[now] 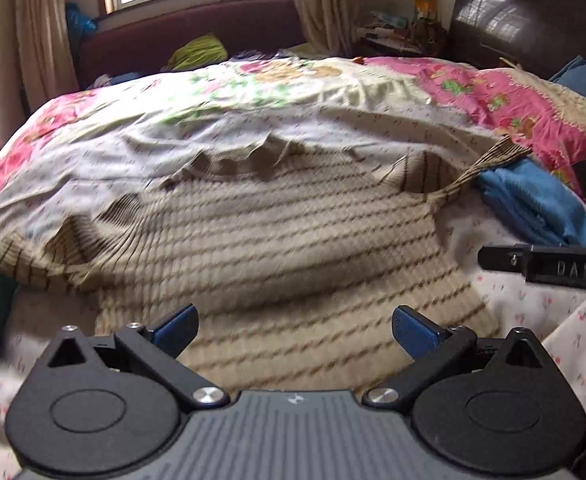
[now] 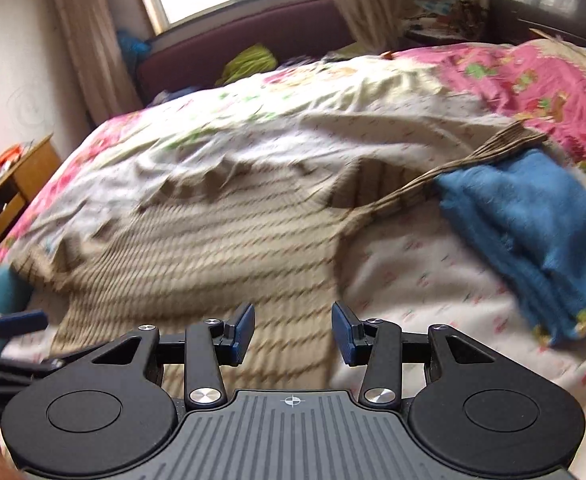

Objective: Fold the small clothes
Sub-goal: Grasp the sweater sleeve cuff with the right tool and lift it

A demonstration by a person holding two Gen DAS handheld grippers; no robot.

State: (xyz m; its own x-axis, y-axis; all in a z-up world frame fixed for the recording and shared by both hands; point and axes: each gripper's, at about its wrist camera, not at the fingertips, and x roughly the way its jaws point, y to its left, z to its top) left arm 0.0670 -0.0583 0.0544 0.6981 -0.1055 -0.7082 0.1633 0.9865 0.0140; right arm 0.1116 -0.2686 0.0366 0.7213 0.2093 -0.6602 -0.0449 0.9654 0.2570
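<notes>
Bedroom, daylight from a curtained window; bed [image 1: 493, 92] spread with a pink floral quilt and a pale sprigged sheet.

Item: striped beige knit sweater [image 1: 277, 232], laid flat on the sheet, hem nearest both cameras, neckline away toward the window. Long axis hem to collar, running straight ahead of both tongs. One sleeve bunched at the left edge; other sleeve [image 1: 489, 164] drawn out to the right, cuff touching a folded blue towel [image 2: 533, 232].

Left tongs [image 1: 293, 332]: open, nothing between the pads, centred above the hem.

Right tongs [image 2: 293, 330]: open, empty, above the hem's right corner, half over bare sheet.

Relation for next move: outstretched sleeve ahead and to the right, nearer the right tongs; bunched sleeve nearer the left tongs. Likely both sleeves to be folded inward first.
</notes>
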